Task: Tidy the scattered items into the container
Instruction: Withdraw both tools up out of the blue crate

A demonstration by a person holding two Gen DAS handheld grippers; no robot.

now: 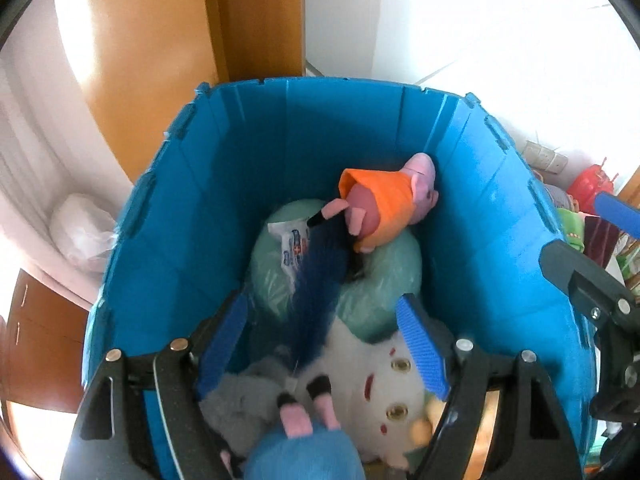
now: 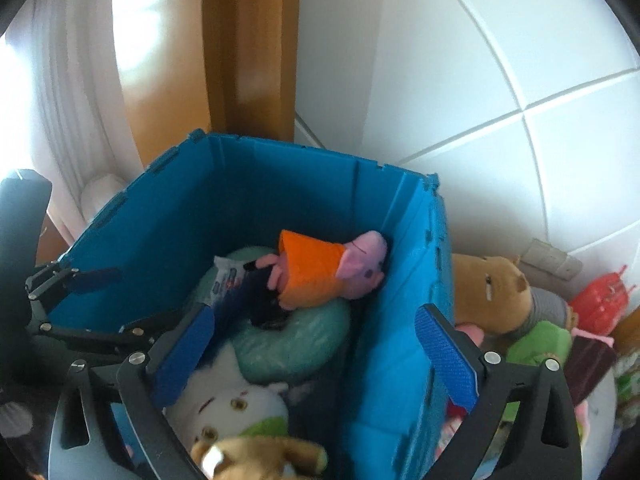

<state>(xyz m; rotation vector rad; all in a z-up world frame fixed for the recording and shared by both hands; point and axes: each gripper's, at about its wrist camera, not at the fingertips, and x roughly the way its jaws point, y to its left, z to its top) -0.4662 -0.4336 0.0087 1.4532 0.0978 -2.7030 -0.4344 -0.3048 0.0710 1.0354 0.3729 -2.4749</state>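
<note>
The blue bin (image 1: 224, 208) holds several soft toys. A pig plush in an orange dress (image 1: 384, 204) lies on a teal cushion (image 1: 380, 280) at the far right corner, also seen from the right wrist as the orange-dressed pig (image 2: 320, 276). A white plush with round eyes (image 1: 372, 396) lies nearer. My left gripper (image 1: 324, 344) is open above the bin; a pig plush in blue (image 1: 304, 452) lies low between its arms, clear of the pads. My right gripper (image 2: 316, 356) is open wide, straddling the bin's right wall (image 2: 404, 320), with a brown plush (image 2: 256, 456) beneath it.
Outside the bin on the right lie a brown plush (image 2: 492, 292), a green plush (image 2: 540, 344) and a red toy (image 2: 600, 300). A wooden door frame (image 2: 252, 60) and white tiles (image 2: 480, 80) stand behind. A white plastic bag (image 1: 84, 232) sits to the left.
</note>
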